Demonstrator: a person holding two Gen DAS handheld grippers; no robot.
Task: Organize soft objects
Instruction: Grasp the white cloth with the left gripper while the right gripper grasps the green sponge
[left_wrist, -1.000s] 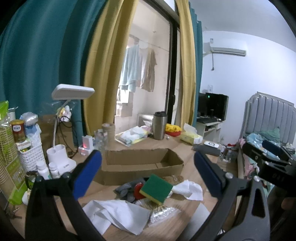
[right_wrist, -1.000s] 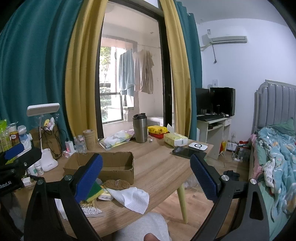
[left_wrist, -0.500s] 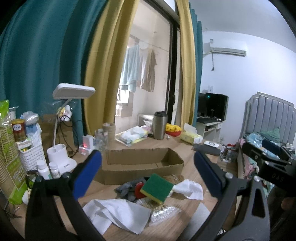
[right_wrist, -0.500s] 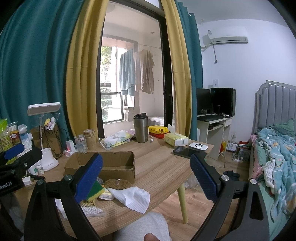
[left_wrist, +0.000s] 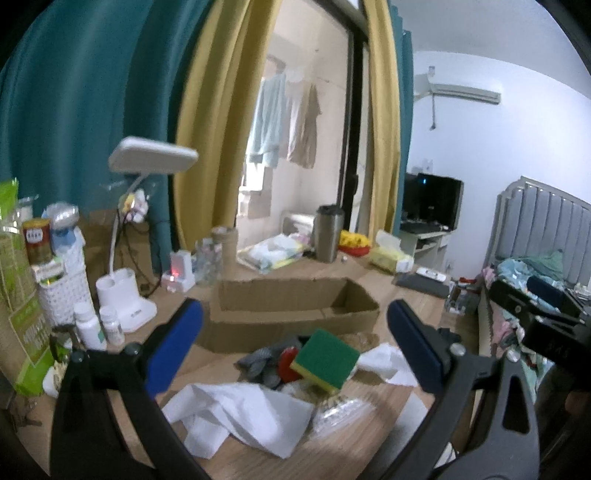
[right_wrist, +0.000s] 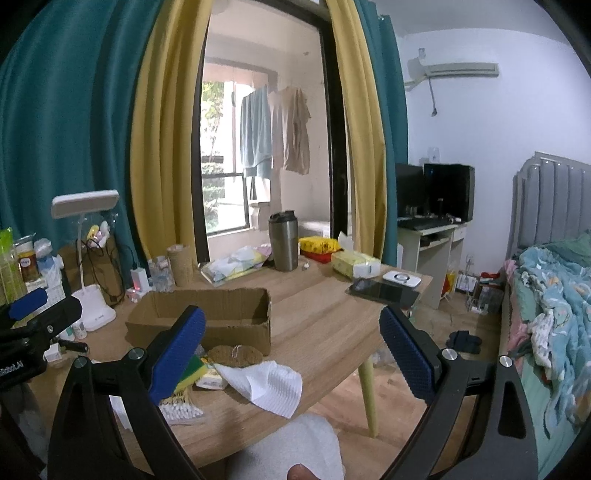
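Left wrist view: left claw (left_wrist: 295, 338) spread wide, nothing gripped; right claw (right_wrist: 291, 341) likewise. Sponge (left_wrist: 325, 360), cloths (left_wrist: 240, 413) piled on surface (right_wrist: 325, 328) before box (left_wrist: 295, 314). Nothing seen boxed; sorting judged unstarted.

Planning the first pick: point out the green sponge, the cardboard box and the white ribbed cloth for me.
green sponge (left_wrist: 325, 354), left wrist view, middle of its green top face.
cardboard box (right_wrist: 236, 332), right wrist view, its front outer wall.
white ribbed cloth (right_wrist: 269, 384), right wrist view, centre of the folded fabric.
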